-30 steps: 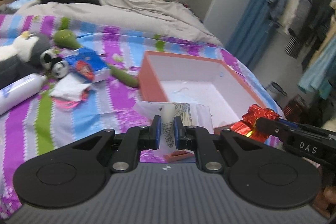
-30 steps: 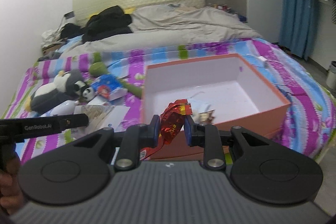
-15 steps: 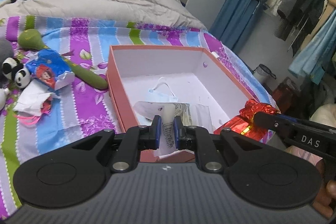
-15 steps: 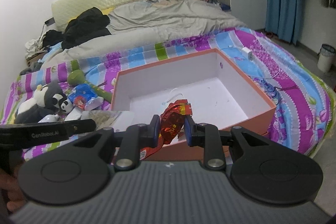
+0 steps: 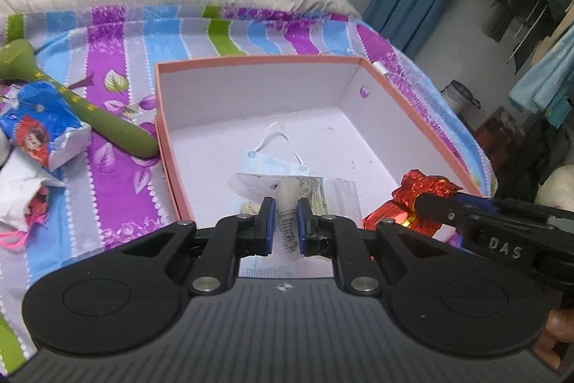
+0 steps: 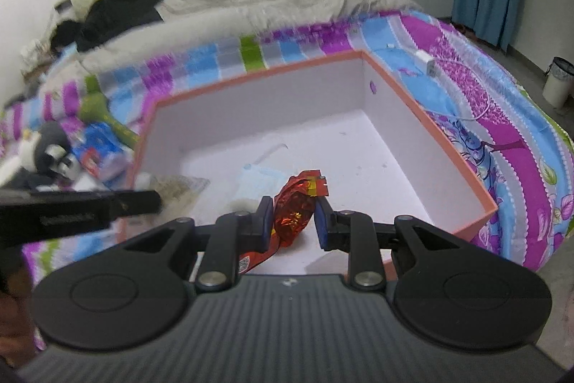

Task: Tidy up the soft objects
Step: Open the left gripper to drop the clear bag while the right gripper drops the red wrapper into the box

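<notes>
Soft packets sit in both claws, held over the near part of an orange-sided cardboard box [image 5: 163, 117]. The left gripper [image 5: 286, 225] is narrowed onto a clear plastic pouch [image 5: 287, 200] with a barcode strip running between its blue pads [image 5: 268, 221]; the pouch fans out toward 12 o'clock above the box's white floor. The right gripper [image 6: 292, 221] clamps a crinkled red foil wrapper [image 6: 296, 209], gold flecks at its top, a printed tail hanging at 7 o'clock. In the left view that wrapper shows at 3 o'clock from the pouch. Just beyond both, a pale blue face mask [image 5: 274, 162] lies flat on the box floor, its ear loop pointing to 12. The box rests on a striped purple, blue and green bedspread [image 5: 118, 167]. At 9 to 10 o'clock of the box lie a green plush stem [image 5: 104, 121] and a blue tissue pack [image 5: 39, 128]; what seems a panda plush [image 6: 53, 149] is blurred in the right view.
</notes>
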`<state>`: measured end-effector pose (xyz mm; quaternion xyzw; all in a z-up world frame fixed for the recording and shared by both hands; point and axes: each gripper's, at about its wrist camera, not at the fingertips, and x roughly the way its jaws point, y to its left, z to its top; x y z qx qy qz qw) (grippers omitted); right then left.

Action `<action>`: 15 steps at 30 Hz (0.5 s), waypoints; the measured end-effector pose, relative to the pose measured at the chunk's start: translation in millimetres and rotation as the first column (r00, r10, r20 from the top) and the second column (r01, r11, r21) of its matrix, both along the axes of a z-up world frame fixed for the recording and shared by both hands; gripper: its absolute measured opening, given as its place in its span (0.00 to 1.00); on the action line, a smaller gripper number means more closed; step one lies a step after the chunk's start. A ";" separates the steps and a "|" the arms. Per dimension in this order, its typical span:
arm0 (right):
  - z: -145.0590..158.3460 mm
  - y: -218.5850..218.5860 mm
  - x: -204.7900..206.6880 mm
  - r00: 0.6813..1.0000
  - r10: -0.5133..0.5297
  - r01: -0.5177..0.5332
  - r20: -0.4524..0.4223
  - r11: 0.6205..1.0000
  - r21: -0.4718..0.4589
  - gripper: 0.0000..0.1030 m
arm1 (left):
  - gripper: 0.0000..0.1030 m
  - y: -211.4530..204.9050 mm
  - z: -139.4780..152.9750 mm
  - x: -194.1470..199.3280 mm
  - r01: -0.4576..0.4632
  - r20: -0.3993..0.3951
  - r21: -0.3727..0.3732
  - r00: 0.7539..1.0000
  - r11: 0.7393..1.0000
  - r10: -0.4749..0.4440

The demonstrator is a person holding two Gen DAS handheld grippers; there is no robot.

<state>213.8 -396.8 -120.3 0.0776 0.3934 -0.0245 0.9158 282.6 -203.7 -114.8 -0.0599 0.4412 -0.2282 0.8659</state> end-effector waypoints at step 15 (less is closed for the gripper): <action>-50.4 -22.6 48.3 0.989 -0.008 0.018 -0.149 0.997 0.069 0.32 | 0.50 -24.3 -38.6 45.1 -0.006 -0.058 0.063 0.998 0.998 0.009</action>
